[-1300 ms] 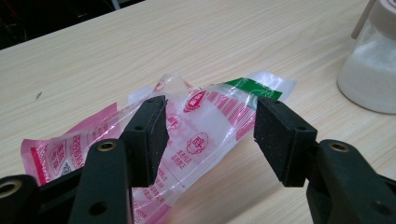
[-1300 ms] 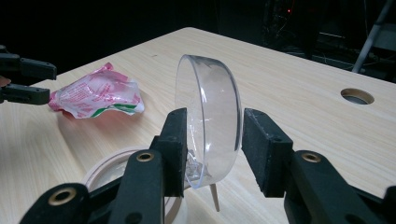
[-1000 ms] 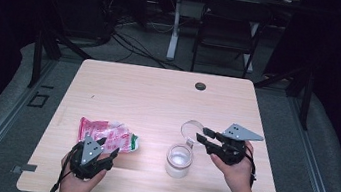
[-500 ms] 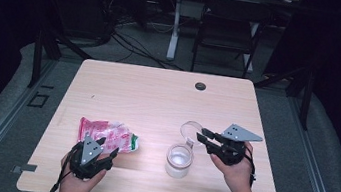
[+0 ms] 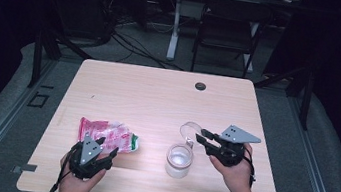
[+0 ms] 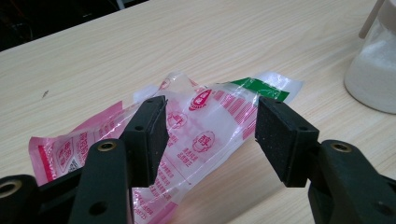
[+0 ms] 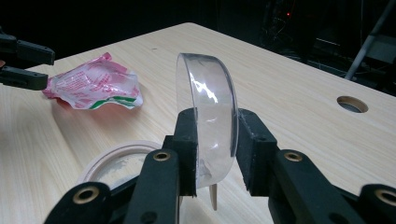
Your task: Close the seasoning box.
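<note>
R fingers (image 7: 212, 149) just closed, clamped on clear lid (image 7: 210, 121); L fingers (image 6: 210, 140) apart, straddling pouch (image 6: 187, 135).

**Far half wide open, near edge is where it gets tight**

The back half of the table (image 5: 158, 94) is bare wood apart from a small cable hole (image 5: 200, 86), so plenty of room to swing through. Up front, 2 things sit in the way: a pink plastic packet (image 5: 107, 135) lying flat on the left, and an open jar (image 5: 179, 161) of white powder standing right of it. There's a clear lane of tabletop between them.
</note>
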{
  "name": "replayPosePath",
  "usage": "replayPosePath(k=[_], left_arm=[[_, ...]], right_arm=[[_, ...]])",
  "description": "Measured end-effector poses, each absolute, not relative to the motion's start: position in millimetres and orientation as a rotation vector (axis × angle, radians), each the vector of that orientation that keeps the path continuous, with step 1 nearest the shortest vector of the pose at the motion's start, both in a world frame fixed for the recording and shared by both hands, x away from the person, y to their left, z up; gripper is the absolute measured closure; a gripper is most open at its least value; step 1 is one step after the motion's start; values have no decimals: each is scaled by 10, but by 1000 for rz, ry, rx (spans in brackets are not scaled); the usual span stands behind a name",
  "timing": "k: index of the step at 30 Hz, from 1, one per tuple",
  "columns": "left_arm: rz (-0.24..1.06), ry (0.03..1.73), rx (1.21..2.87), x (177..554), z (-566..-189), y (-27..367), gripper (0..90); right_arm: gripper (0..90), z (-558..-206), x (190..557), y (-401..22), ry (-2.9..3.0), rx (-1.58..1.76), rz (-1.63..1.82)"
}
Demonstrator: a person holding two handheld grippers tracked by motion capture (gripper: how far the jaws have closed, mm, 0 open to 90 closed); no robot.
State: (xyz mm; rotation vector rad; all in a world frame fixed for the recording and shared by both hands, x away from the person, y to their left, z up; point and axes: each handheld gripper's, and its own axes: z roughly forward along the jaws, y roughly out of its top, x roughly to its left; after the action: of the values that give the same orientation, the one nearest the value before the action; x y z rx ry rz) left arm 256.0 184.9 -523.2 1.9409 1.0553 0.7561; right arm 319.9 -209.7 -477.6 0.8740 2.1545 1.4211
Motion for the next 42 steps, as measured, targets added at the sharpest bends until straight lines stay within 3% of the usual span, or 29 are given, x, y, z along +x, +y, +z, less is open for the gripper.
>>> replayPosePath(k=[21, 42], left_arm=[[757, 1056, 1941, 2568, -5227, 1865, 434], [748, 1044, 1939, 2595, -5221, 1842, 432]], right_arm=[[667, -4735, 3074, -2005, 2188, 762, 1380], [567, -4790, 2937, -1861, 2222, 649, 1344]])
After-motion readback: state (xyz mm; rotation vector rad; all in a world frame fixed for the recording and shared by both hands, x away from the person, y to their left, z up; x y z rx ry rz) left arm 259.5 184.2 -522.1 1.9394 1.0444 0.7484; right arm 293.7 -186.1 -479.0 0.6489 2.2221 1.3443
